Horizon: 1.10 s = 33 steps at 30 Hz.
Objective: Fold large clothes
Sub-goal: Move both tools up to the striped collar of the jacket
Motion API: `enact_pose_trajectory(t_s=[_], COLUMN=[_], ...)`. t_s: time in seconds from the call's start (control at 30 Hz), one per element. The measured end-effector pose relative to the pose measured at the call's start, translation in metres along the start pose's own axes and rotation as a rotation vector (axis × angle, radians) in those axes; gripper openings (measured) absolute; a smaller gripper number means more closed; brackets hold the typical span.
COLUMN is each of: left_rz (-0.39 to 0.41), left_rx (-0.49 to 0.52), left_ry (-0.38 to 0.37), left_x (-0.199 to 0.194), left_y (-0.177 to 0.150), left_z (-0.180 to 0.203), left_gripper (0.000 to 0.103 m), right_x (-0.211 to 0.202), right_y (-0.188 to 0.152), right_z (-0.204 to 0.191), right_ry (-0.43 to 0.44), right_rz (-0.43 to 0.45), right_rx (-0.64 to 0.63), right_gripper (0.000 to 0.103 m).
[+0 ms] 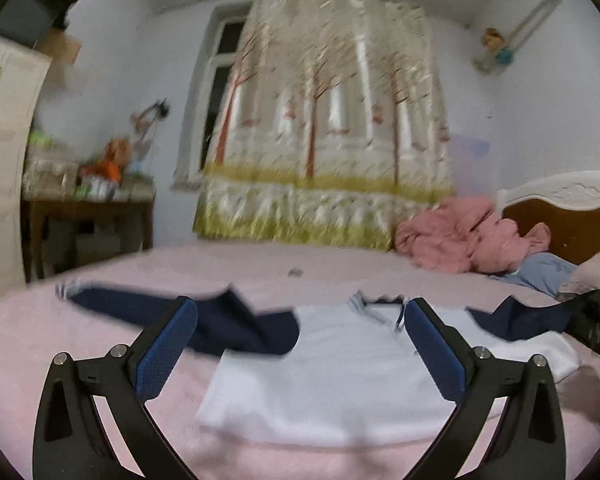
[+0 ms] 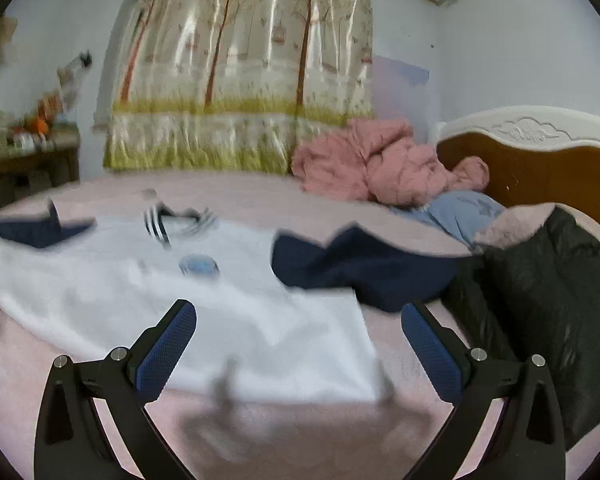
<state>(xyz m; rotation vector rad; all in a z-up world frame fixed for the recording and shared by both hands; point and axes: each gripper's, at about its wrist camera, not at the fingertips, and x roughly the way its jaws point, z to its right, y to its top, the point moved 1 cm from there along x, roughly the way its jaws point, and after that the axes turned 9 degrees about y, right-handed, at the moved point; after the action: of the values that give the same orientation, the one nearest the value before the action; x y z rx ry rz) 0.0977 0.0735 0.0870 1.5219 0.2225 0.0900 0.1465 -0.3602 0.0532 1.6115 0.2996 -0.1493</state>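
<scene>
A white shirt (image 1: pixel 332 368) with dark navy sleeves (image 1: pixel 228 324) and a striped collar lies spread flat on the pink bed (image 1: pixel 40 344). In the right wrist view the same shirt (image 2: pixel 204 312) shows a small blue badge on its chest, and one navy sleeve (image 2: pixel 360 268) lies crumpled to the right. My left gripper (image 1: pixel 300 320) hovers above the shirt's near hem, open, nothing between its blue pads (image 1: pixel 166 350). My right gripper (image 2: pixel 299 322) is open too, over the shirt's near right corner, and holds nothing.
A crumpled pink quilt (image 2: pixel 380 164) and a blue garment (image 2: pixel 460 212) lie by the wooden headboard (image 2: pixel 540 168). A dark padded garment (image 2: pixel 540 300) sits at the right. A cluttered table (image 1: pixel 88 200) stands at the left under a tree-print curtain (image 1: pixel 324 120).
</scene>
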Motion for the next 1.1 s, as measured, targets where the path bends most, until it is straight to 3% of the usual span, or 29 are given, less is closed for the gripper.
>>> enact_pose_trajectory(t_s=[0.07,0.13,0.27,0.43,0.57,0.63,0.73,0.8,0.87,0.93,1.1], left_rz=[0.073,0.107,0.082,0.146,0.159,0.114,0.032,-0.030,-0.057,-0.032,-0.057], left_rx=[0.035,0.035,-0.085,-0.076,-0.034,-0.041,-0.045,-0.019,-0.006,0.003,0.007], left_ry=[-0.033,-0.080,-0.210,-0.213,-0.210,-0.189,-0.225,-0.204,-0.200,-0.180,-0.149], left_x=[-0.009,-0.010,0.009,0.037,0.069,0.089,0.124,0.145,0.153,0.150,0.150], left_y=[0.026,0.053,0.109,0.135,0.116,0.089,0.050,0.031,0.018,0.012,0.012], left_z=[0.016,0.031,0.057,0.101,0.125,0.125,0.127,0.133,0.136,0.134,0.128], left_gripper=[0.103,0.103,0.103,0.103,0.103,0.103,0.103,0.103,0.103,0.103,0.103], right_x=[-0.014,-0.021,-0.015,0.010,0.042,0.060,0.105,0.134,0.151,0.163,0.164], right_y=[0.035,0.070,0.118,0.147,0.145,0.127,0.089,0.072,0.063,0.057,0.055], right_z=[0.004,0.000,-0.017,-0.026,-0.025,-0.017,0.001,0.014,0.026,0.034,0.042], right_ry=[0.035,0.066,0.169,0.214,0.215,0.198,0.123,0.017,-0.041,-0.122,-0.125], right_rz=[0.092,0.140,0.122,0.171,0.161,0.147,0.050,-0.033,-0.080,-0.167,-0.188], right_rx=[0.090,0.092,0.055,0.094,0.072,0.070,0.065,0.063,0.079,0.109,0.123], right_gripper=[0.103,0.103,0.103,0.103,0.103,0.103,0.103,0.101,0.098,0.098,0.097])
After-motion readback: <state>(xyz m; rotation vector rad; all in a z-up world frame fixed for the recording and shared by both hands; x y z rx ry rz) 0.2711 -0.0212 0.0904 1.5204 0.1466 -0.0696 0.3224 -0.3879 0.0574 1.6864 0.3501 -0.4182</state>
